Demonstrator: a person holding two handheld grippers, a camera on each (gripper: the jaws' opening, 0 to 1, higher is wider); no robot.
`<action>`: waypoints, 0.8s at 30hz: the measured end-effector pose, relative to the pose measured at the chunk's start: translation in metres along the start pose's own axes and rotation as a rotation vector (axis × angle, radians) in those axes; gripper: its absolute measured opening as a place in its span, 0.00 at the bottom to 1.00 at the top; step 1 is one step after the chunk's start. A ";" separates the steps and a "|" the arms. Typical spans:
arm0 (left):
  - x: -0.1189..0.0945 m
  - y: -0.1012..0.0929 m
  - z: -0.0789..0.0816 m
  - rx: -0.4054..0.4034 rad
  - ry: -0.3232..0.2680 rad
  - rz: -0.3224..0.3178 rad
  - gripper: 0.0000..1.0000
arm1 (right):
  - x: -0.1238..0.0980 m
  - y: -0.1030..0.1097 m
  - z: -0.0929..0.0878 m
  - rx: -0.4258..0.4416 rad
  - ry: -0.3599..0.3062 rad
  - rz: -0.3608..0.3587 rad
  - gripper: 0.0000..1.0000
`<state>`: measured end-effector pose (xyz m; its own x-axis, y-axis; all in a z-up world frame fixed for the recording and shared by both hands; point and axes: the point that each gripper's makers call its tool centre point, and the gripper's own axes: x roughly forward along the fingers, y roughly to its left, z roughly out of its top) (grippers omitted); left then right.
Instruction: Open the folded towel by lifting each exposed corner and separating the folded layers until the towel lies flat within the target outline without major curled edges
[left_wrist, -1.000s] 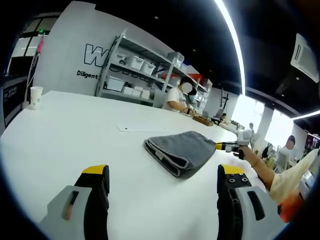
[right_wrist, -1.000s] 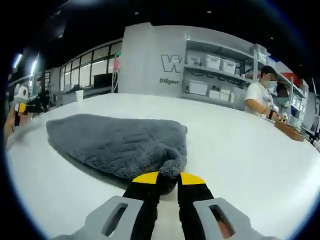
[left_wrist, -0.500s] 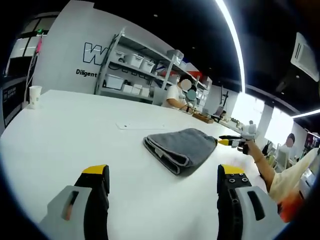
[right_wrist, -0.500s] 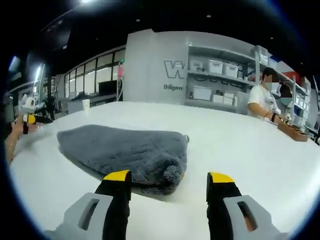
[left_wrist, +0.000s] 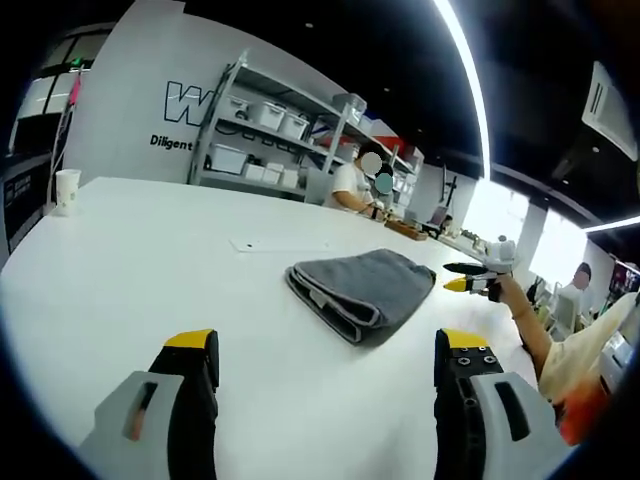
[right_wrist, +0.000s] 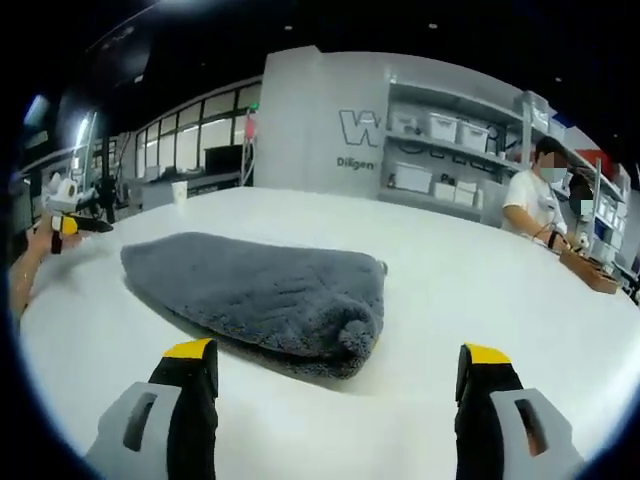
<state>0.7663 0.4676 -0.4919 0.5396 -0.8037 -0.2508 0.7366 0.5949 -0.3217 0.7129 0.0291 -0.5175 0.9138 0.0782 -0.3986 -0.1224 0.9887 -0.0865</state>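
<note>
The folded grey towel (left_wrist: 362, 288) lies on the white table (left_wrist: 120, 270), its layered fold edge facing my left gripper. My left gripper (left_wrist: 327, 345) hovers well short of it, jaws wide open and empty. In the right gripper view the towel (right_wrist: 265, 295) fills the middle, with a rolled corner (right_wrist: 355, 330) nearest me. My right gripper (right_wrist: 338, 355) stands open just in front of that corner, touching nothing. From the left gripper view the right gripper (left_wrist: 468, 277) hangs beyond the towel's far side, held by a hand. The left gripper (right_wrist: 75, 222) appears at the far left of the right gripper view.
A paper cup (left_wrist: 67, 190) stands near the table's far left edge. A flat white sheet (left_wrist: 270, 243) lies behind the towel. Shelves with bins (left_wrist: 260, 150) and people (right_wrist: 525, 200) at a bench are beyond the table.
My right gripper was shut on the towel's rolled corner, then opened wide and drew back from it. The corner dropped onto the table. The left gripper stayed open.
</note>
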 end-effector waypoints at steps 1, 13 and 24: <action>0.000 0.000 0.000 0.000 0.001 0.000 0.88 | 0.000 -0.001 0.000 -0.003 0.002 0.004 0.99; 0.009 0.002 -0.008 0.007 0.033 0.000 0.88 | -0.002 0.011 0.000 -0.034 0.016 0.037 0.99; 0.017 -0.006 -0.007 0.011 0.019 0.013 0.86 | -0.010 0.031 0.008 -0.063 -0.006 0.084 0.99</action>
<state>0.7681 0.4500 -0.5005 0.5415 -0.7956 -0.2718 0.7340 0.6050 -0.3087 0.7031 0.0603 -0.5090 0.9016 0.1612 -0.4014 -0.2224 0.9686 -0.1107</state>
